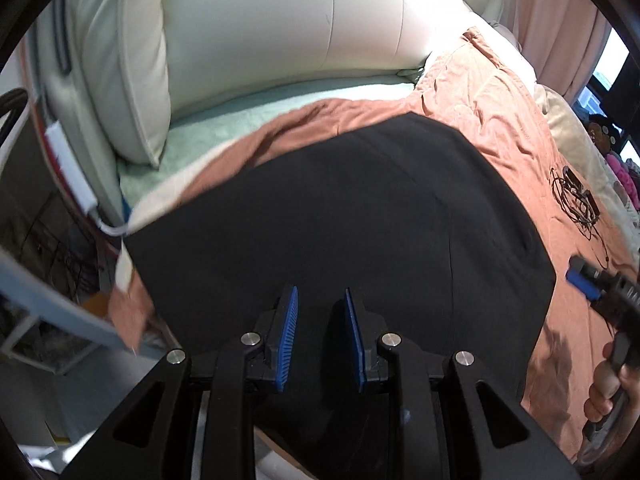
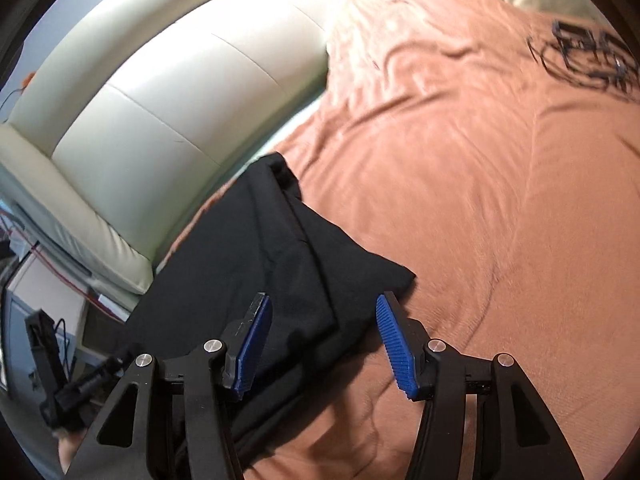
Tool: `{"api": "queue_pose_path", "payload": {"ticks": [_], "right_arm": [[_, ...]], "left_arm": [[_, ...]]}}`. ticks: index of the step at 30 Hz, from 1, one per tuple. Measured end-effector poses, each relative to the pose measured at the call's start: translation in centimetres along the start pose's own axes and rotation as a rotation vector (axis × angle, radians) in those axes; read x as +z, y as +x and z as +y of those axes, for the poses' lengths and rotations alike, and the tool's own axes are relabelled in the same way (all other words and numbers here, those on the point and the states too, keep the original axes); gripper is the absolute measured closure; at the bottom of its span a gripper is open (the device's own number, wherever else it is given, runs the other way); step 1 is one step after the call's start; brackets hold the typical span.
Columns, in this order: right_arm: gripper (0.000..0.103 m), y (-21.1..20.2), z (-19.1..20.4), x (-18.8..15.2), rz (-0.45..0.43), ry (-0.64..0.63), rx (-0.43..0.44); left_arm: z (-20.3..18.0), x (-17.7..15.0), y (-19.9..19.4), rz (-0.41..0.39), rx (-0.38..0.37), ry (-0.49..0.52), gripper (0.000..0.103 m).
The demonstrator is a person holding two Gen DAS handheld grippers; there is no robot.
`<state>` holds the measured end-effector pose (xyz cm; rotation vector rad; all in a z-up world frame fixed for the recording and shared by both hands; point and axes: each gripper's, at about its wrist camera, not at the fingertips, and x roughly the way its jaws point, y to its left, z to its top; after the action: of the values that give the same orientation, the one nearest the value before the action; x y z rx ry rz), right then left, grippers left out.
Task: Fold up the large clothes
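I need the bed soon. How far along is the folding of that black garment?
Done: the black garment lies on the orange blanket with layers already doubled over. In hand: nothing; the left gripper and right gripper hang open above it, pads clear. Left: probably at least one more fold.

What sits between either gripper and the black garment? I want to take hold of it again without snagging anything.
Nothing visible does. The left gripper hangs over the black garment, and the right gripper is at its near corner, with only cloth between the jaws. The tangled cords lie apart on the orange bedspread.
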<state>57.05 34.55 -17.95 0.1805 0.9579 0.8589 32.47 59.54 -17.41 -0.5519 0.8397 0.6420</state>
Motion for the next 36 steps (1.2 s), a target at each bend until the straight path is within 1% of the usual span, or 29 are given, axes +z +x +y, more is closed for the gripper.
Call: {"api": "queue_pose_path", "payload": {"ticks": [2,3,6,7,9,12,13,17,20,24,27,29,30,31,32,33,36], "right_arm": [[0.044,0.3,1.6,-0.1,-0.005,-0.039,0.027],[0.041,1.1,2.3,-0.2,0.009,-0.056,0.04],[0.04,3.2,4.2,-1.1,0.067,-0.113,0.052],[0.036,4.0,4.6,-1.7,0.094,-0.134,0.046],[0.036,5.6,4.8,-3.0,0.17,-0.159,0.004],[0.036,5.5,4.3,-4.3,0.199,-0.18,-0.047],[0.036,4.9,4.1,-4.6,0.202,-0.182,-0.057],[0.036,1.4,2.9,-5.0,0.191,-0.165,-0.067],[0.035,-1.6,2.2,-5.1,0.175,-0.163,-0.081],[0.027,-6.4,1.6,-5.1,0.131,-0.16,-0.101],[0.022,-10.2,1.2,-4.8,0.09,-0.154,-0.117],[0.015,-12.5,1.1,-4.5,0.061,-0.146,-0.123],[0.007,-13.9,1.0,-4.4,0.043,-0.143,-0.122],[0.003,-15.4,0.9,-4.4,0.027,-0.142,-0.121],[0.001,-16.4,1.0,-4.4,0.014,-0.144,-0.126],[0.0,-17.5,1.3,-4.6,0.001,-0.149,-0.135],[0.0,-21.2,1.8,-5.3,-0.039,-0.171,-0.158]], "left_arm": [[-0.3,-1.3,0.1,0.006,-0.006,-0.023,0.078],[-0.5,-2.1,0.1,0.006,-0.01,-0.035,0.078],[-1.3,-3.7,-0.2,-0.004,0.001,-0.045,0.078],[-1.6,-4.3,-0.4,-0.008,0.008,-0.047,0.078],[-2.0,-5.0,-0.9,-0.003,0.009,-0.053,0.078],[-2.5,-6.0,-2.2,0.001,-0.003,-0.061,0.078],[-2.7,-6.4,-2.8,0.0,-0.002,-0.062,0.078],[-3.2,-7.3,-4.8,0.008,-0.05,-0.084,0.078],[-3.6,-8.1,-6.9,-0.001,-0.084,-0.092,0.078],[-4.4,-9.2,-9.6,-0.012,-0.102,-0.093,0.078],[-5.1,-9.9,-11.9,-0.039,-0.11,-0.082,0.077],[-5.6,-10.3,-13.5,-0.058,-0.121,-0.076,0.057],[-6.1,-10.6,-14.6,-0.075,-0.136,-0.072,0.027],[-6.3,-10.7,-15.3,-0.09,-0.152,-0.068,0.002],[-6.7,-11.0,-16.2,-0.11,-0.171,-0.061,0.0],[-7.3,-11.2,-17.2,-0.132,-0.186,-0.049,0.0],[-9.2,-11.9,-19.8,-0.161,-0.207,-0.011,0.0]]}}
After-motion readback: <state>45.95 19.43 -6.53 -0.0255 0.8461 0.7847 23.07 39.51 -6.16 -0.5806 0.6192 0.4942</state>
